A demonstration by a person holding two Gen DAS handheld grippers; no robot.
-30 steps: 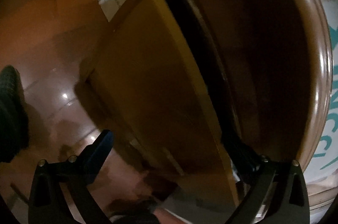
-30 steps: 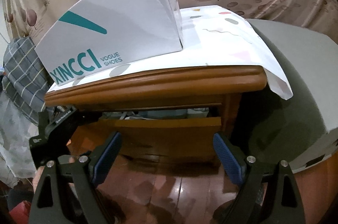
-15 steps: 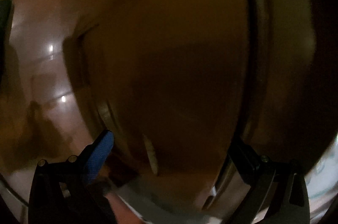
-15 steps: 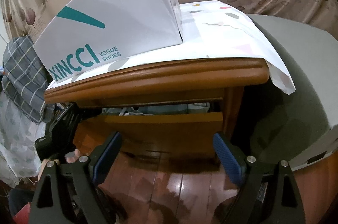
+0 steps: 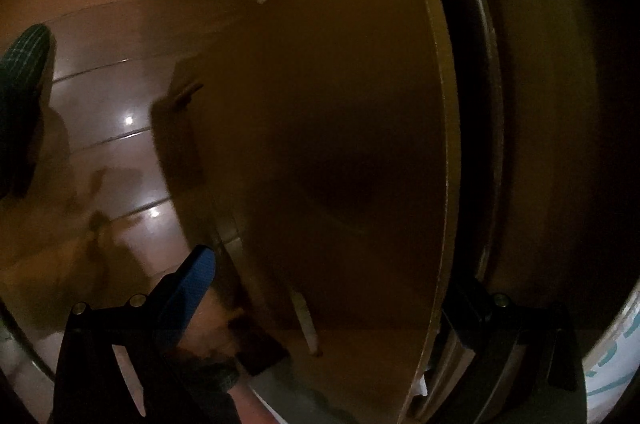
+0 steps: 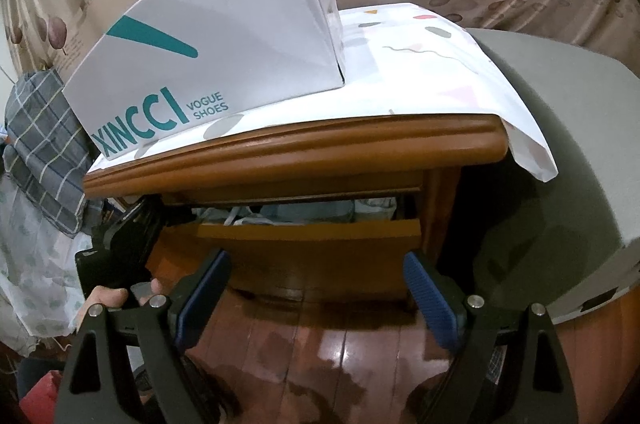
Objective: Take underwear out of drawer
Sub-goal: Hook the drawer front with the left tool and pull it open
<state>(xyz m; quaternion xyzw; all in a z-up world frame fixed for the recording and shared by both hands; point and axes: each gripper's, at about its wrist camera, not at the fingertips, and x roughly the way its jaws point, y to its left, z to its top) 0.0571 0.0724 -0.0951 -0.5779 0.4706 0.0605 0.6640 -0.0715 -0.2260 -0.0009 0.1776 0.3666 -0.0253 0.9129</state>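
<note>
Since pulled wider, drawer (image 6: pixel 308 230) ajar.

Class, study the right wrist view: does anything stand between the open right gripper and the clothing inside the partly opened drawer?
Yes. The drawer front rises before the right gripper, and the nightstand top overhangs it. The clothing shows only through the narrow gap between them. The left gripper sits at the drawer's left end.

Ahead of the right gripper (image 6: pixel 316 288), whose ribbed blue pads (image 6: pixel 426 298) look rubbery on matt black plastic arms, stands a nightstand (image 6: pixel 304 152) of glossy varnished wood. Above it lies smooth printed cloth (image 6: pixel 432 68) under a matt cardboard shoebox (image 6: pixel 224 40). Below, the wooden floor (image 6: pixel 340 340) shines wetly.
</note>
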